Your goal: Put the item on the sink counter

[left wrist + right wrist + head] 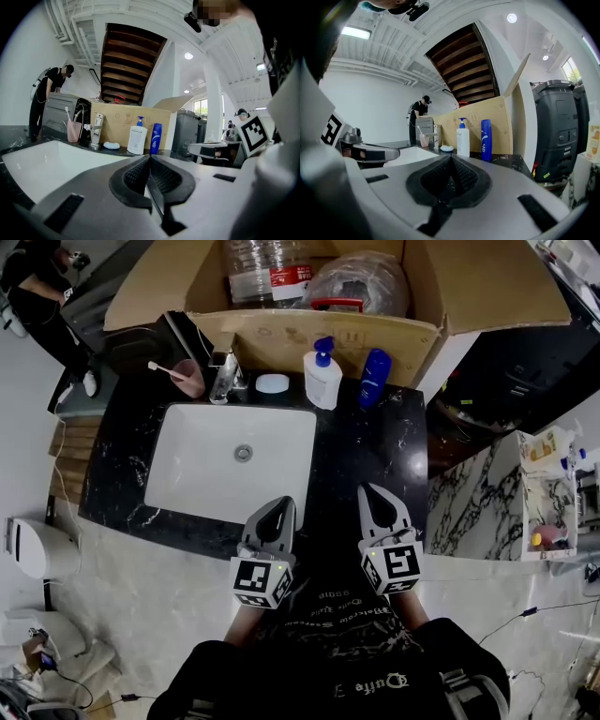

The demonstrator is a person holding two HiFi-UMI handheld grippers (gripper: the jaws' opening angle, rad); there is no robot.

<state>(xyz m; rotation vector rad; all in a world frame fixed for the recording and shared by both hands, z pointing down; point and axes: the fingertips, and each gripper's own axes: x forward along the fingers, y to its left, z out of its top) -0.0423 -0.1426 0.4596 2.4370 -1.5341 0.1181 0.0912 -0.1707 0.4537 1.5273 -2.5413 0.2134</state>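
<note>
Closest to the lens: one black printed shirt, and just beyond it two grippers held level and side by side, each with one marker cube facing up. The left gripper points toward the back wall above the near right corner of the single white basin. The right gripper runs parallel to it over the bare dark sink counter. Both pairs of jaws are pressed together at the tips, with nothing between them.

Along the back of the counter, from left to right, stand:
- one pink cup holding one toothbrush
- one faucet
- one soap bar
- one white pump bottle
- one blue bottle, upright and just beside the pump bottle

All of these are well apart from both grippers. Behind them sits one open cardboard box. One person in black bends over at upper left.
</note>
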